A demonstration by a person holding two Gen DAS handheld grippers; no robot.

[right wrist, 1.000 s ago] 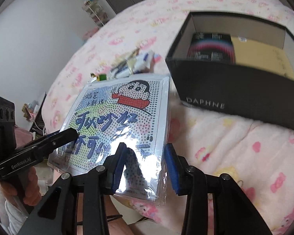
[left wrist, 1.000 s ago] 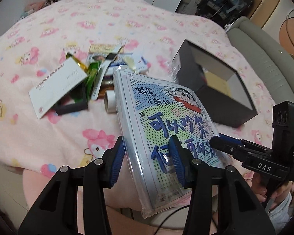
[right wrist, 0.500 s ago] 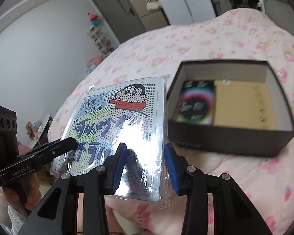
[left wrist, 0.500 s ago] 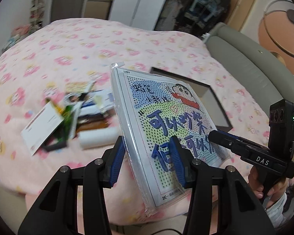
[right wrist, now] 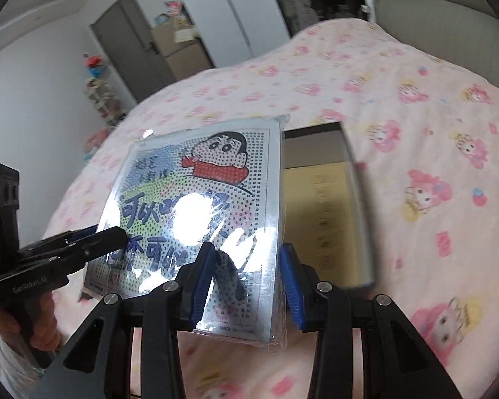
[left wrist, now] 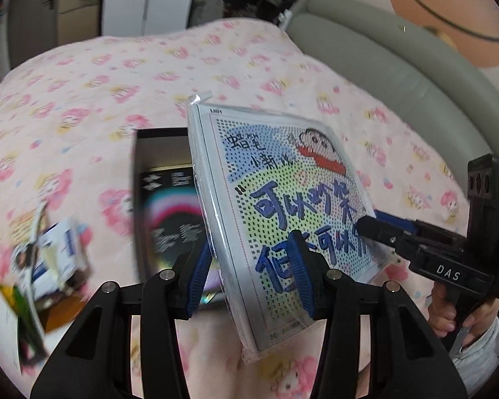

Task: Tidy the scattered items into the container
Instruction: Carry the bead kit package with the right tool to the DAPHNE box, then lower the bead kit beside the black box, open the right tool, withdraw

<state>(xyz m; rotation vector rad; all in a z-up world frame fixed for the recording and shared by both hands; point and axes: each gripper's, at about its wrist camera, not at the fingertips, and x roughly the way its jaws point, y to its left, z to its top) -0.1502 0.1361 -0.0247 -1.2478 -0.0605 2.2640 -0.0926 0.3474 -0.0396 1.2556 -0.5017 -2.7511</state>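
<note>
The packet [left wrist: 282, 219], a flat cartoon-printed sheet in a glossy plastic sleeve, is held in the air above the bed [left wrist: 116, 76], tilted, with the black box [left wrist: 159, 199] below and partly behind it. The main risk, as I judge it, is the slick sleeve: each gripper pinches only a margin of the near half, so the packet could slide in its wrapper or swing and slip free before it is over the box. The packet also looks about as wide as the box mouth, so it may catch on a wall and end up propped on the rim instead of flat inside; a disc sleeve [left wrist: 176, 219] and a tan envelope [right wrist: 319, 212] already lie on the box floor, leaving little spare room. If one gripper lets go before the other, the packet could twist and fall onto the bed. The motion blur suggests fast movement, which adds to that. The left gripper [left wrist: 251, 274] has its jaws drawn in to a narrow gap, blue pads pressed on both faces of the packet near its lower edge. The right gripper [right wrist: 246, 286] straddles the packet's near right corner, and from the left view its jaws look nipped onto the packet's right edge. A heap [left wrist: 40, 266] of small packets still lies on the bed left of the box.
</note>
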